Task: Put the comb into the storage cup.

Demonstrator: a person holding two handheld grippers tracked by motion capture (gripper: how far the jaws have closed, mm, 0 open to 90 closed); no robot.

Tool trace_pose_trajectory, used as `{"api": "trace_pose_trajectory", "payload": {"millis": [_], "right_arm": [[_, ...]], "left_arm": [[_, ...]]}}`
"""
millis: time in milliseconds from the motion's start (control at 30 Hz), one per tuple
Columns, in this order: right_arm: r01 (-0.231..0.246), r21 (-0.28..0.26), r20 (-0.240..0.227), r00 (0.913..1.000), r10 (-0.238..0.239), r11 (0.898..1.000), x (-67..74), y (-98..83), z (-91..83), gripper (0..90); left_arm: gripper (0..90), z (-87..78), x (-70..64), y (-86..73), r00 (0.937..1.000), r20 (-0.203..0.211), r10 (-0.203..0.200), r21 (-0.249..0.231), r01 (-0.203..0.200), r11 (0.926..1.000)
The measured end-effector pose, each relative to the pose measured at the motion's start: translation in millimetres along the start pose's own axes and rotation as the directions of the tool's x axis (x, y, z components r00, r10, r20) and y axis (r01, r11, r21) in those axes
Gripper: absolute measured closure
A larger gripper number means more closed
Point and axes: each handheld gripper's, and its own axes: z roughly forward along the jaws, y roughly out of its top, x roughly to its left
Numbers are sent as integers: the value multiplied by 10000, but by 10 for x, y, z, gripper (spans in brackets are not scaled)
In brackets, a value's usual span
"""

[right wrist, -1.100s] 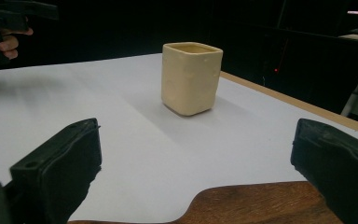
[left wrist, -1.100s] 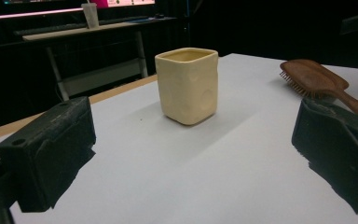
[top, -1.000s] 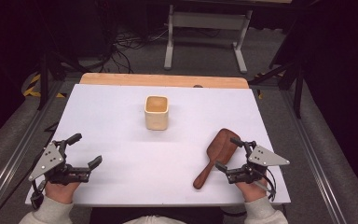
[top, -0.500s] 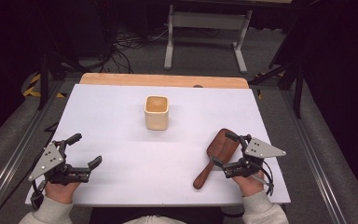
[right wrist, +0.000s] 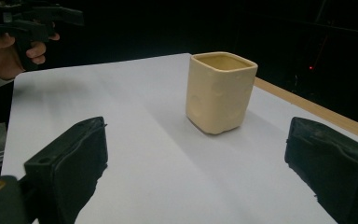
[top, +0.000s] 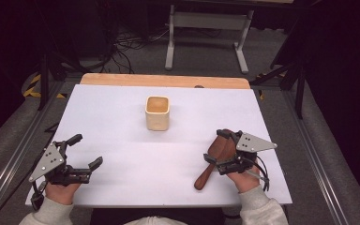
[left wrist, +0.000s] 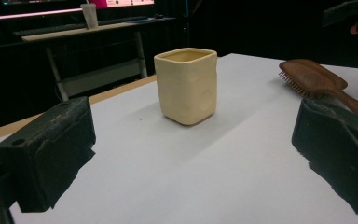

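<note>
A cream square cup [top: 157, 113] stands upright on the white table [top: 112, 122], in the middle toward the far side. A brown wooden hairbrush [top: 204, 176] lies at the near right, handle toward me. My right gripper [top: 216, 146] is open, its jaws standing on either side of the brush head; whether they touch it I cannot tell. My left gripper [top: 85, 150] is open and holds nothing at the near left. The left gripper view has the cup [left wrist: 186, 86] and the brush [left wrist: 314, 79] beyond the open gripper [left wrist: 191, 163]. The right gripper view faces the cup [right wrist: 220, 91] across its open gripper [right wrist: 200, 172].
A bare wooden strip [top: 164, 80] runs along the table's far edge. Beyond it stand a metal frame [top: 206, 21] and cables on the floor. Metal rails [top: 9, 154] flank the table. The other hand [right wrist: 9, 44] appears at the upper left of the right gripper view.
My right gripper has slid left from beside the brush until its jaws stand around the brush head. The left gripper, cup and brush have stayed put.
</note>
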Motion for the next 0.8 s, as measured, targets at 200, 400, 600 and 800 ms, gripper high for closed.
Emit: {"api": "trace_pose_trajectory", "payload": {"millis": [200, 400, 600, 800], "right_arm": [[179, 219, -298, 9994, -172, 9996, 14, 77, 90, 84], [426, 722, -699, 9968, -375, 9965, 24, 119, 123, 172], [800, 1745, -1221, 9908, -590, 9814, 23, 176, 93, 493], [1020, 2586, -1671, 9841, -595, 9606, 24, 204, 124, 856]], "left_arm": [[4, 1, 2, -1, 10000, 10, -11, -3, 11, 10000], [4, 2, 1, -1, 10000, 21, 13, 55, -13, 10000], [4, 11, -4, -3, 10000, 38, 36, 9, -36, 10000], [4, 14, -12, -1, 10000, 48, 77, 67, -77, 9999]]}}
